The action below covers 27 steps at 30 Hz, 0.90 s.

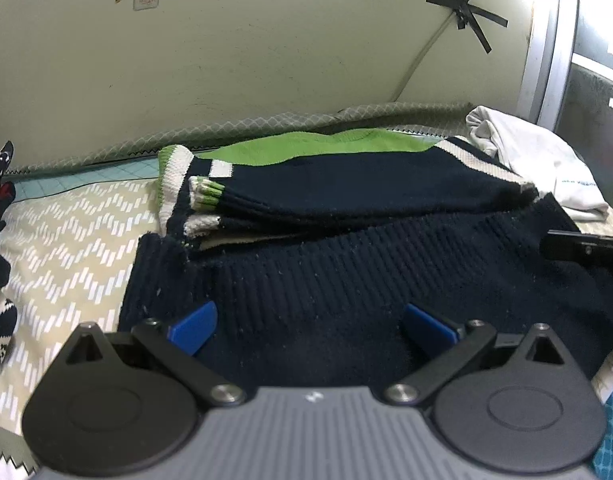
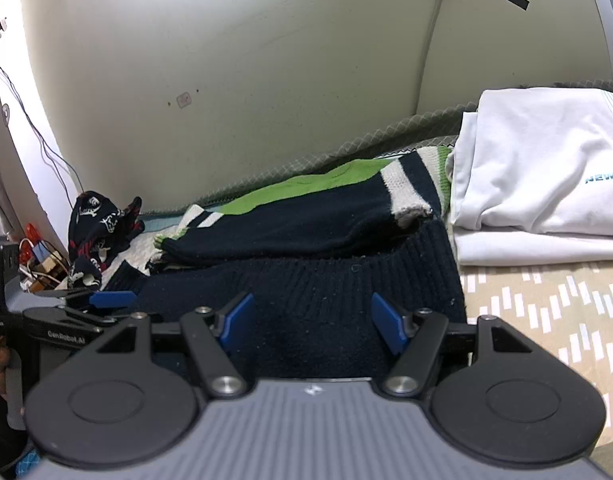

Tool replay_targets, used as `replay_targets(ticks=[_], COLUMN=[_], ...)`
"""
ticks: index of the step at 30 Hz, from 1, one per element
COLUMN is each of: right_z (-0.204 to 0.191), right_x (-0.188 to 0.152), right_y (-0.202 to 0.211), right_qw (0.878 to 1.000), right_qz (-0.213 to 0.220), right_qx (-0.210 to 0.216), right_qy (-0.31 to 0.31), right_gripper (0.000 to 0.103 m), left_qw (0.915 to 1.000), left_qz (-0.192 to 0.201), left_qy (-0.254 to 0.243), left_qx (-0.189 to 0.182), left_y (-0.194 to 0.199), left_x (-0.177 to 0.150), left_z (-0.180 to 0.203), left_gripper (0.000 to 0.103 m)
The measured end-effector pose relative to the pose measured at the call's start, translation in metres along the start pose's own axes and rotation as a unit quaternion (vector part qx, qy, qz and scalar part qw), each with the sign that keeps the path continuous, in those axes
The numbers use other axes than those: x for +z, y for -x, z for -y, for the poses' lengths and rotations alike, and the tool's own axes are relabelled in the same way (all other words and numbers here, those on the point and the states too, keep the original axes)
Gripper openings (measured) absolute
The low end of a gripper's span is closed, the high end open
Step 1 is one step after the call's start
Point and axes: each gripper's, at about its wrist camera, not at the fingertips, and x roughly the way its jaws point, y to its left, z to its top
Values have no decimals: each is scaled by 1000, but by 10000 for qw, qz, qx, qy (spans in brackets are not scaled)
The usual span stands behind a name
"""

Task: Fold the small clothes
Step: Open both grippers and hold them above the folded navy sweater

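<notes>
A navy knit sweater point(image 1: 346, 280) with green and white stripes lies partly folded on the patterned bed cover point(image 1: 78, 248). Its sleeves are laid across the body, and the ribbed hem is nearest me. My left gripper point(image 1: 310, 330) is open wide just above the hem's left part, and its blue pads point(image 1: 194, 332) stand clear of the cloth. My right gripper point(image 2: 313, 324) hangs over the right part of the same sweater point(image 2: 306, 280), jaws apart with flat knit below them and nothing pinched. The left gripper point(image 2: 106, 300) also shows at the left edge of the right wrist view.
A folded white T-shirt point(image 2: 546, 176) lies against the sweater's right side, also seen as the white T-shirt point(image 1: 538, 160). A crumpled dark patterned garment point(image 2: 98, 232) sits at the far left by loose cables. A cream wall point(image 1: 266, 40) runs close behind the bed.
</notes>
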Motion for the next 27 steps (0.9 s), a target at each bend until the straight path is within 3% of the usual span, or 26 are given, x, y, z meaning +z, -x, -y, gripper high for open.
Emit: replay_targets(ticks=[9,27], right_z=[0,0], right_x=[0,-1], right_y=[0,0], right_qw=[10000,10000], right_qz=[2,7], right_qx=[3,0], right_qy=[-2,2], right_gripper=[61,62], left_qw=[9993,9989], left_qz=[208,123], left_qy=[202,328], left_qx=[-225,-318], left_y=[8,7], left_x=[-3,-1], left_z=[-8,-13], left_gripper=[103,103])
